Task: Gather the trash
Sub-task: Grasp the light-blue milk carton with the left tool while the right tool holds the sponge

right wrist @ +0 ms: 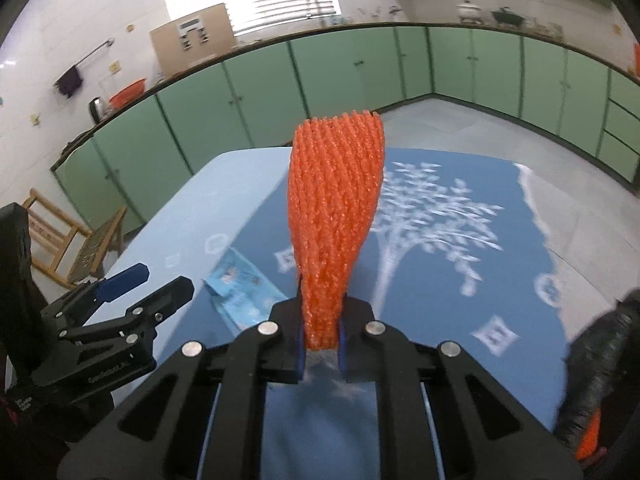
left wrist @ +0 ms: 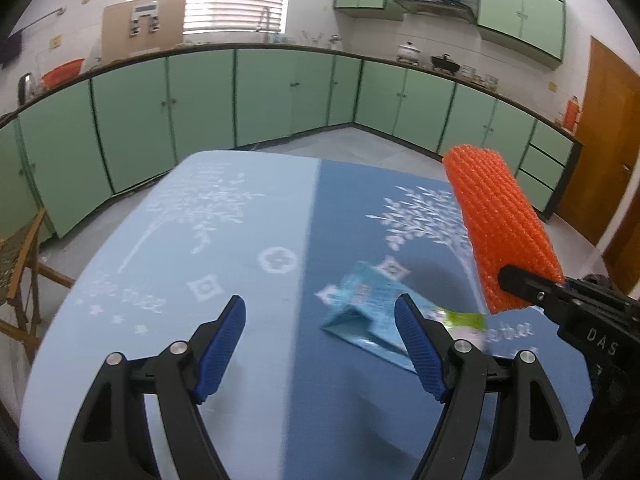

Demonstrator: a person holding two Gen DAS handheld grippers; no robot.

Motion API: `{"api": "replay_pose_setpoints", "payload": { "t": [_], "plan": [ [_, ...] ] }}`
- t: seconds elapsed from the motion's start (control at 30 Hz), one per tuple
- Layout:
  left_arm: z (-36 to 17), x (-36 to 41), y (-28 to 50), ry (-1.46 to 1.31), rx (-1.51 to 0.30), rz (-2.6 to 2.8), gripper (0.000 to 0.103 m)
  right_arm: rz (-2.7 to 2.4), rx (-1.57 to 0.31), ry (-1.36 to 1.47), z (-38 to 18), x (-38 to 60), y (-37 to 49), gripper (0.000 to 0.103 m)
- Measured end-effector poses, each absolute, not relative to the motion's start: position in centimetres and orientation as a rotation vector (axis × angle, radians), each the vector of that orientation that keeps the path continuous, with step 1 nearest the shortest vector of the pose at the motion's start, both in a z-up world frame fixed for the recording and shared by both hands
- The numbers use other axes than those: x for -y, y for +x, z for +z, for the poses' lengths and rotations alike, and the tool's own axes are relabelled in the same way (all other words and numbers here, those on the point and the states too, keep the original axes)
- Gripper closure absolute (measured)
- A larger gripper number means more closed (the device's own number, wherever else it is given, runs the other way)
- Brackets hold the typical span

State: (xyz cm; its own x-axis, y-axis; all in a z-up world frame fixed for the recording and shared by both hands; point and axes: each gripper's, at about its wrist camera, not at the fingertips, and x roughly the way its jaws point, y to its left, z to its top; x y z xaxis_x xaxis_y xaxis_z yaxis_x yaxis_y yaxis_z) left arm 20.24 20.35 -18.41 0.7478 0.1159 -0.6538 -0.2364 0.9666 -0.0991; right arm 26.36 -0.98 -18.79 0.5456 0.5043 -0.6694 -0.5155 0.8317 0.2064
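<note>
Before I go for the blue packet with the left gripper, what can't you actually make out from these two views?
- Blue packet: print blurred in both views; its near corner hidden behind a left finger.
- Green-white scrap beside it: smeared, unidentifiable.
- Orange foam net: its clamped end is hidden by the right gripper.
- Dark object, right wrist view: blurred and cut by the edge.
- No bin visible.
</note>
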Motion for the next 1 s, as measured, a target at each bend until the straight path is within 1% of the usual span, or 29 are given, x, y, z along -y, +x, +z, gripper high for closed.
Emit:
{"api": "replay_pose_setpoints", "payload": {
  "t": [0.33, 0.57, 0.7, 0.8, 0.87, 0.93, 0.97, 1.0],
  "plan": [
    [-18.7, -14.9, 21.1, -0.154, -0.715, 0.104, 0.028, 0.516, -0.818, 0.014, -19.9, 6.7, 25.6, 0.093],
    [-19.3, -12.3, 21.7, -0.117, -0.730, 0.082, 0.028, 0.503, -0.824, 0.034, -20.2, 8.3, 25.4, 0.093],
    [-20.0, -11.2, 22.4, -0.078, -0.753, 0.080, 0.039, 0.504, -0.826, 0.044, -20.3, 8.6, 25.5, 0.092],
    [-20.6, -10.7, 23.0, -0.055, -0.774, 0.096, 0.043, 0.507, -0.829, 0.048, -20.3, 8.6, 25.7, 0.092],
    [-21.0, -10.7, 23.2, -0.059, -0.793, 0.097, 0.051, 0.507, -0.832, 0.049, -20.4, 8.5, 25.8, 0.092],
    [-21.4, -11.0, 23.6, -0.071, -0.820, 0.089, 0.068, 0.507, -0.835, 0.054, -20.5, 8.5, 25.7, 0.092],
    [-21.4, -11.0, 23.6, -0.075, -0.817, 0.084, 0.068, 0.508, -0.836, 0.055, -20.5, 8.6, 25.8, 0.092],
    [-21.4, -11.0, 23.5, -0.080, -0.810, 0.078, 0.074, 0.508, -0.837, 0.055, -20.5, 8.5, 25.8, 0.092]
  ]
}}
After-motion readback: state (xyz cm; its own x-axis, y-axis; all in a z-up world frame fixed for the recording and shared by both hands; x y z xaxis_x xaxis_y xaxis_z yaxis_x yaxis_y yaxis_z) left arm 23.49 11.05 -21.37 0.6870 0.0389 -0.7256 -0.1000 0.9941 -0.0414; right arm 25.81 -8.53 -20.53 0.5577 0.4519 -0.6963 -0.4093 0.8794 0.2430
